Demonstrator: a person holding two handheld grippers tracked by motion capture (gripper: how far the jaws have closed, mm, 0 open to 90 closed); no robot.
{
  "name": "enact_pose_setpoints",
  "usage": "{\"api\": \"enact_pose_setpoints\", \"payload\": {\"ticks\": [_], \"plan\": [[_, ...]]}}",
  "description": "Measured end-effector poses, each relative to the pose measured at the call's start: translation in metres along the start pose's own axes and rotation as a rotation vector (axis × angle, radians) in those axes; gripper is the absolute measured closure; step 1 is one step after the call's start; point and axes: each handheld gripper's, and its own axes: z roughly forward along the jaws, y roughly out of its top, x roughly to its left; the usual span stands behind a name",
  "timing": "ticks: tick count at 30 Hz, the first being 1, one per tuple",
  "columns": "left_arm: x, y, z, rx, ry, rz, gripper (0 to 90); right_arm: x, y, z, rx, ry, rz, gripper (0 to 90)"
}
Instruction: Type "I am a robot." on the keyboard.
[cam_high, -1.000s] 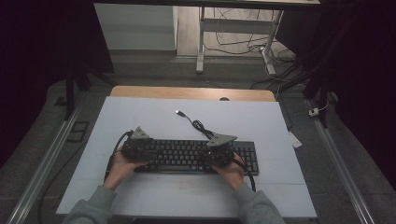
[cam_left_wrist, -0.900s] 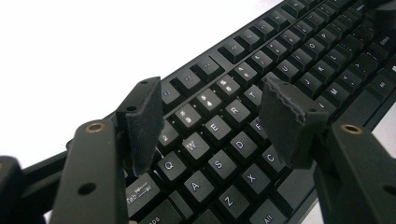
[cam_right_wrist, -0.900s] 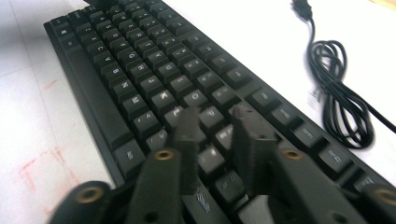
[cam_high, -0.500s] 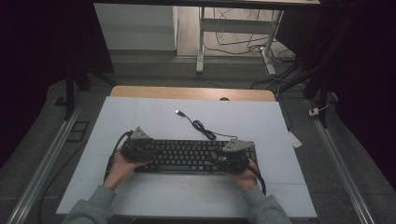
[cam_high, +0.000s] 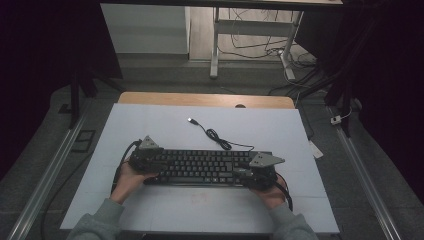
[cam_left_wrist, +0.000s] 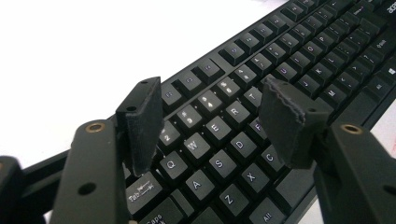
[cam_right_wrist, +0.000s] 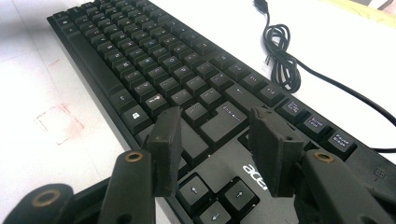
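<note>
Black keyboard (cam_high: 202, 167) ends under tongs.

Keyboard (cam_left_wrist: 261, 88) runs off the frame edges in both gripper views; its key legends blur in the high view.

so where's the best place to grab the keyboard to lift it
Probably at its two short ends, one hand-held gripper each, coming in from the sides. The keyboard lies flat, long and thin, so end grips should keep it level; the cable trails off the far edge.
</note>
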Motion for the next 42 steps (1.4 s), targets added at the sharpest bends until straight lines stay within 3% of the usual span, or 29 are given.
{"api": "enact_pose_setpoints", "payload": {"ticks": [6,13,19,29,42], "plan": [[-0.008,0.003,0.002,-0.001,-0.023,0.02,40.6,0.001,0.0,0.002,0.005,0.003,-0.009,54.4],[-0.017,0.005,0.005,-0.007,-0.082,0.034,45.1,0.001,0.0,0.004,0.018,0.003,-0.01,54.1],[-0.025,0.007,0.007,-0.004,-0.125,0.063,59.3,0.001,-0.001,0.005,0.027,0.001,-0.015,53.7],[-0.035,0.008,0.012,0.024,-0.16,0.104,88.6,0.001,-0.001,0.006,0.036,-0.007,-0.023,53.3],[-0.046,0.007,0.027,0.071,-0.17,0.129,88.8,0.001,-0.002,0.007,0.041,-0.005,-0.021,53.0]]}}
